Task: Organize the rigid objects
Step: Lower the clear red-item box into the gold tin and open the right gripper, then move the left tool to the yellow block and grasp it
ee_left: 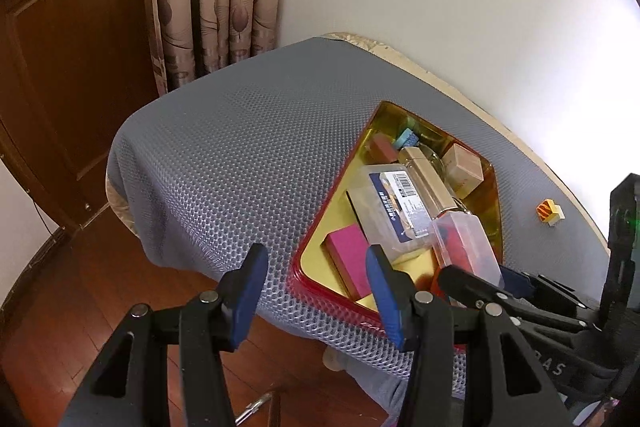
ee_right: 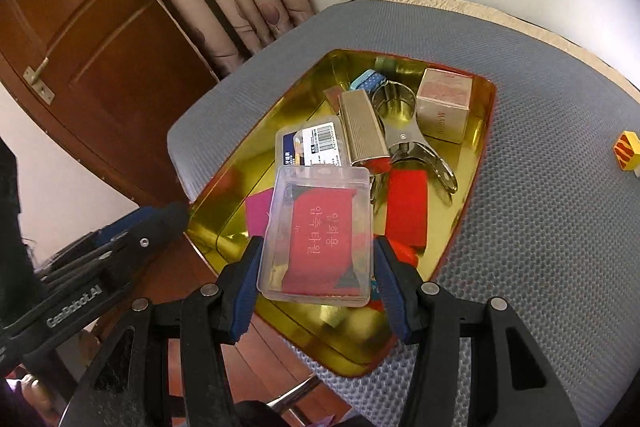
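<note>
A gold tray (ee_right: pixel 256 163) with a red rim sits on the grey mesh mat and holds several rigid items. My right gripper (ee_right: pixel 319 243) is shut on a clear plastic case (ee_right: pixel 316 195) with a red card inside, held above the tray's near end. The left wrist view shows the same case (ee_left: pixel 466 243) in the right gripper (ee_left: pixel 480 277) over the tray (ee_left: pixel 316 267). My left gripper (ee_left: pixel 317 251) hangs open over the tray's near-left rim with nothing pinched. A yellow cube (ee_right: pixel 626 151) with orange stripes lies alone on the mat (ee_left: pixel 549 211), right of the tray.
In the tray lie a labelled clear box (ee_right: pixel 312 143), a ribbed silver box (ee_right: pixel 362 127), a metal clip (ee_right: pixel 412 139), a beige carton (ee_right: pixel 442 103), a red block (ee_right: pixel 406 207) and a magenta block (ee_left: pixel 348 259). Bare mat (ee_left: pixel 224 155) stretches left of the tray. Behind it stand curtains, a brown door and a white wall.
</note>
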